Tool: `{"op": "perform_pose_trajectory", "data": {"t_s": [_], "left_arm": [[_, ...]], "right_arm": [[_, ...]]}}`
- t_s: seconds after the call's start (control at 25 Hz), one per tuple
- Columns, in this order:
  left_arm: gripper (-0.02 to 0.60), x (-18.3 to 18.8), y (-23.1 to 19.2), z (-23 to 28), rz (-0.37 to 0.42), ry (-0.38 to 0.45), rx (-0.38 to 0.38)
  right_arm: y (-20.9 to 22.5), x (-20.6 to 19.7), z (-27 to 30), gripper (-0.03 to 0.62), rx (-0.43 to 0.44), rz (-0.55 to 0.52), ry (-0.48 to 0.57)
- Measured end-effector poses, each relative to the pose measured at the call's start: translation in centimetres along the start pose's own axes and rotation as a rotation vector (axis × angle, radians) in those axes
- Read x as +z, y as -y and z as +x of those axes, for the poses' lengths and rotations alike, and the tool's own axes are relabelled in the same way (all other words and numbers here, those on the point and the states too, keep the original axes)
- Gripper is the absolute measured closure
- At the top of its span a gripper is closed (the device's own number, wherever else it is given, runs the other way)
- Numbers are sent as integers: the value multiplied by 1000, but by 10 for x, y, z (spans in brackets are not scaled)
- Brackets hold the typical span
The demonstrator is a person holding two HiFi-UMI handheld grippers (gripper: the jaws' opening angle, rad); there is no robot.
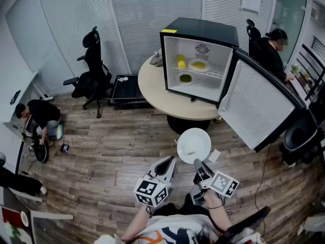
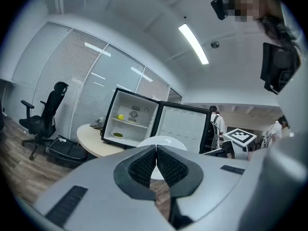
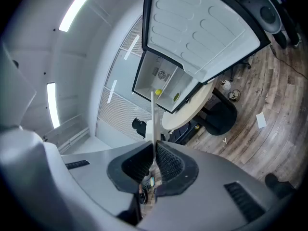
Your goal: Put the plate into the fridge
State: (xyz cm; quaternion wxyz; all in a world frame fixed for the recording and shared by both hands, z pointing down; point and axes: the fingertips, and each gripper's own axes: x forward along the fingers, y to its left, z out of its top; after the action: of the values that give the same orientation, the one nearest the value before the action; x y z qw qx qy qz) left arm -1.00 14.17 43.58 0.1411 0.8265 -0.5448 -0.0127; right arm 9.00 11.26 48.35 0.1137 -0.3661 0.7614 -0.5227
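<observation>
A white plate (image 1: pixel 193 145) hangs in the air in front of me, above the wood floor, with some pale food on it. My right gripper (image 1: pixel 197 162) is shut on the plate's near rim; in the right gripper view the plate (image 3: pixel 153 117) shows edge-on between the pads. My left gripper (image 1: pixel 170 160) is beside it at the left, shut and empty, its tips (image 2: pixel 156 149) touching. The black mini fridge (image 1: pixel 199 60) stands on a round beige table (image 1: pixel 152 93), door (image 1: pixel 256 103) swung open to the right. Inside sit two plates of food (image 1: pixel 198 64) and a yellow item.
A black office chair (image 1: pixel 91 70) and a black case (image 1: pixel 124 89) stand left of the table. One person (image 1: pixel 38 117) crouches at the far left, another (image 1: pixel 271 52) sits behind the fridge door. A paper scrap (image 1: pixel 214 155) lies on the floor.
</observation>
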Motion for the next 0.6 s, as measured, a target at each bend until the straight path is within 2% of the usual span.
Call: {"op": "perform_pose_trajectory", "data": {"t_s": [0.6], "left_arm": [[569,0,14,24,18,-21,-30]], "right_arm": [[12,27,1,568,-15,-15,40]]}}
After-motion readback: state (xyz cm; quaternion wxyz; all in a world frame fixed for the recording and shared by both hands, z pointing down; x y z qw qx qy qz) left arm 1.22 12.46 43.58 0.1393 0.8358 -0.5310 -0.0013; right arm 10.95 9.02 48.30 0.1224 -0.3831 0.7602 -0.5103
